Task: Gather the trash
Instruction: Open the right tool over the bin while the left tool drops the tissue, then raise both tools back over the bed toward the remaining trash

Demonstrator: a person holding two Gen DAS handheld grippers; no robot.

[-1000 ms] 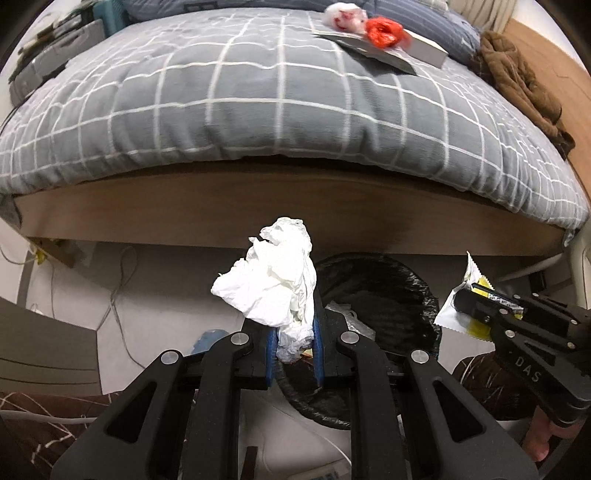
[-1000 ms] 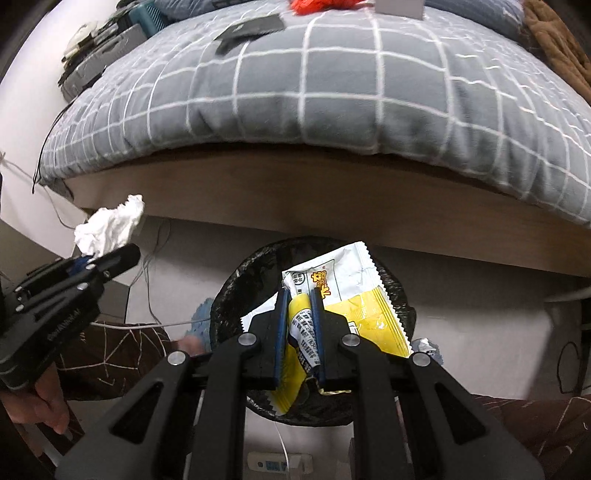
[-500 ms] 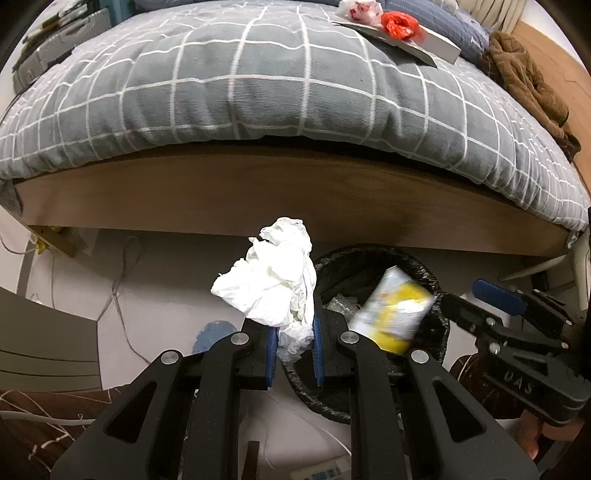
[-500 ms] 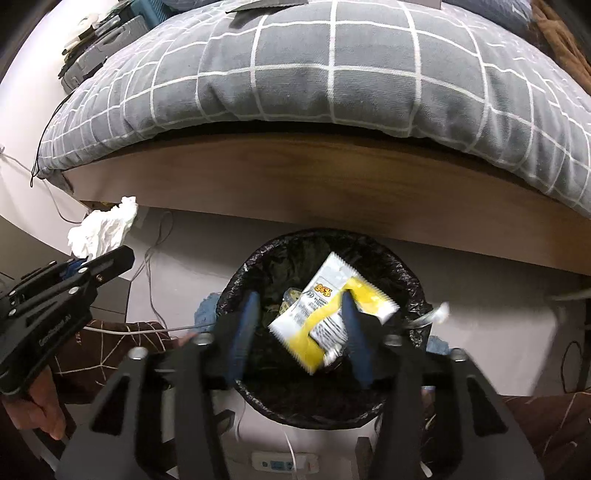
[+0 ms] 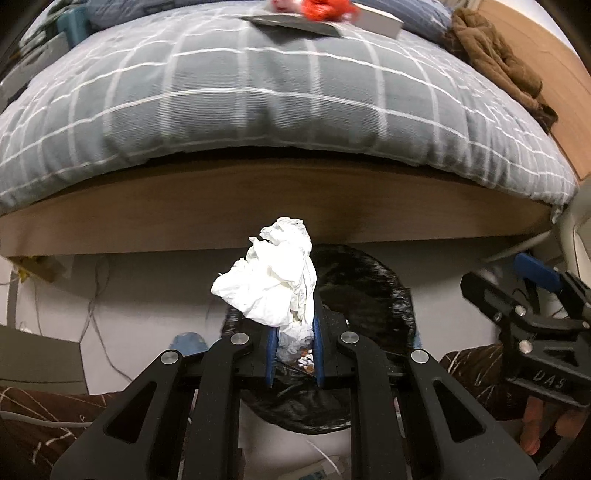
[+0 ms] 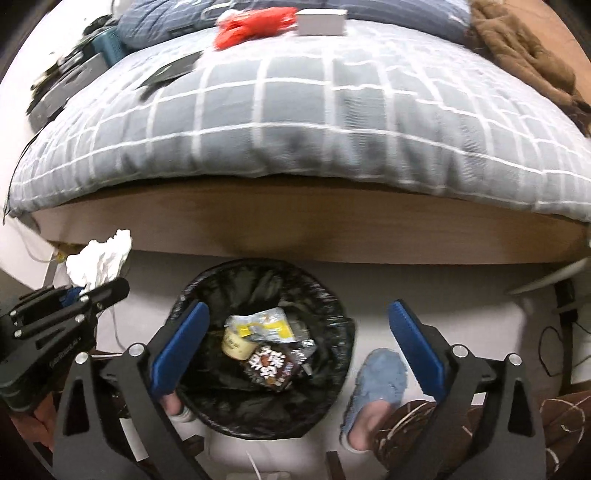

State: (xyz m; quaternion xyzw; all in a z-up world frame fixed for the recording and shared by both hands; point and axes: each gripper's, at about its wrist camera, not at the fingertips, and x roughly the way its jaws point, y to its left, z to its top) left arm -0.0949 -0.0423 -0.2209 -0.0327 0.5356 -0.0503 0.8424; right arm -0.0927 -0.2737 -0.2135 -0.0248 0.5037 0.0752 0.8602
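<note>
The main risk sits with the crumpled white tissue [image 5: 275,275]. It is light and bulky, and most of it stands above the blue pads of the left tongs [image 5: 294,356], which are clenched only on its lower tail. If those tongs let go while the wad hangs over the near left rim of the trash bin [image 6: 334,299] rather than over the opening, it could catch on the black liner or drift down to the floor [image 5: 147,306] beside the blue slipper [image 6: 384,380]. In the left wrist view the bin mouth shows just behind and to the right of the tissue, toward two o'clock, so the drop point looks marginal, not centred. A second hazard is crowding: the two tools are near each other over a small bin, and a sideways sweep by the left could knock the right.

The right tongs [image 6: 295,347] are spreading apart, the jaws wide with nothing between them. Directly between and beyond its pads, at twelve o'clock, the yellow snack wrapper [image 6: 264,325] lies inside the bin among a small cup and a dark patterned packet. From the right wrist view the tissue appears at ten o'clock, clear of the bin's rim.

More litter waits on the bed [image 5: 258,107]: a red crumpled bag [image 6: 255,24] at twelve o'clock.
</note>
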